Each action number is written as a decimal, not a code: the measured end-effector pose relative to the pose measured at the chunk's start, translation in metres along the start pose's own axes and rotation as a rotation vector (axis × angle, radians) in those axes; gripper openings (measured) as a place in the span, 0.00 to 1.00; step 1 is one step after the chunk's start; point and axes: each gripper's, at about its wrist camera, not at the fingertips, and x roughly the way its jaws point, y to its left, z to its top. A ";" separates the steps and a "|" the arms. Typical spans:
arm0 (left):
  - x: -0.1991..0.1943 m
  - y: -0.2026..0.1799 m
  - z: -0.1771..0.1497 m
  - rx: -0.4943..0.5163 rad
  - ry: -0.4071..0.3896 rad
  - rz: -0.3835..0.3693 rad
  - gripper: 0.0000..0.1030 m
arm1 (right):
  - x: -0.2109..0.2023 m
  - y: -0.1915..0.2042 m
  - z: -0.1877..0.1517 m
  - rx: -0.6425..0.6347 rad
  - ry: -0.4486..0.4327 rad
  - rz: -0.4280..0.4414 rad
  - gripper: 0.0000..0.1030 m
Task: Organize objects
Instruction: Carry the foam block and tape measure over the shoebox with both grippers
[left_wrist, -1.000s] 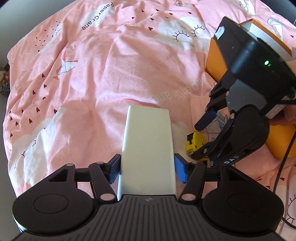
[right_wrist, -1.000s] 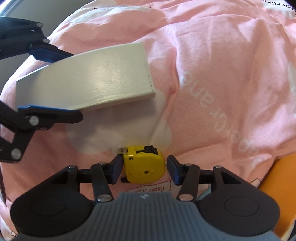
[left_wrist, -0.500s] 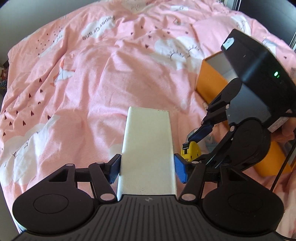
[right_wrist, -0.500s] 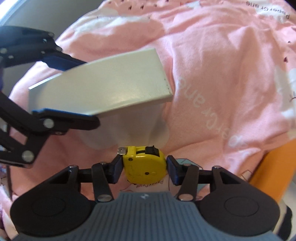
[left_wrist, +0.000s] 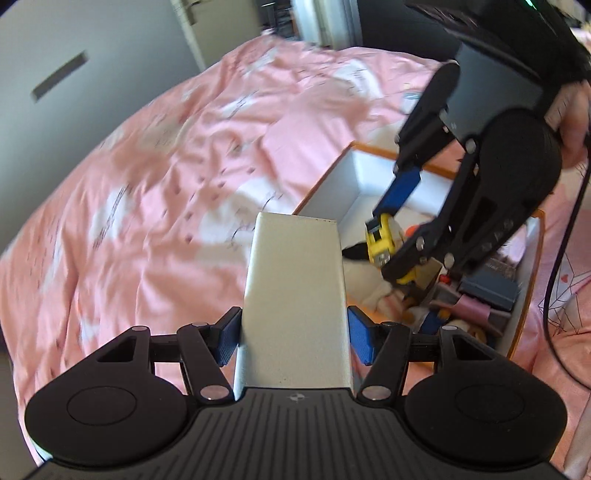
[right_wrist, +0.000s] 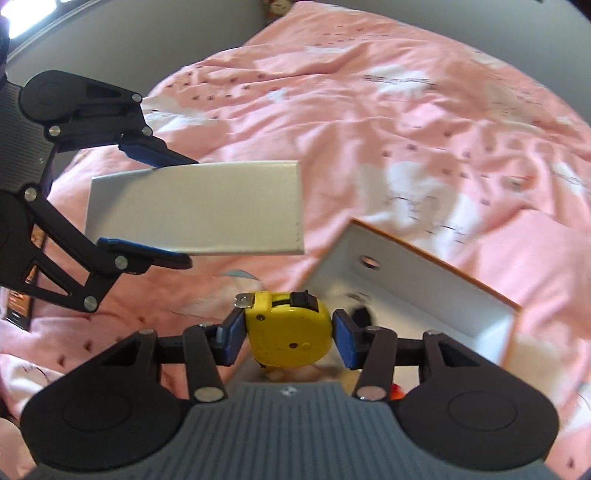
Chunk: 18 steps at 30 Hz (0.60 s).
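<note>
The left tool is clamped on a flat silver box, held up above the pink bed cover. The right tool is clamped on a yellow tape measure, up in the air over the open orange bin. The bin sits farther back on the bed with small things inside.

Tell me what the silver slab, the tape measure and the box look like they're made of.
Silver slab: likely brushed metal or metallic plastic, going by its matte sheen. Tape measure: glossy yellow plastic case with a metal hook. Box: probably cardboard, white inside with a thin orange edge.
</note>
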 end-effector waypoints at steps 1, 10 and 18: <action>0.005 -0.009 0.009 0.040 -0.010 -0.004 0.67 | -0.007 -0.009 -0.004 0.014 0.003 -0.025 0.51; 0.083 -0.061 0.059 0.382 -0.007 -0.066 0.67 | 0.000 -0.068 -0.040 0.048 0.075 -0.128 0.51; 0.155 -0.059 0.080 0.503 0.052 -0.120 0.67 | 0.028 -0.093 -0.048 0.038 0.104 -0.090 0.51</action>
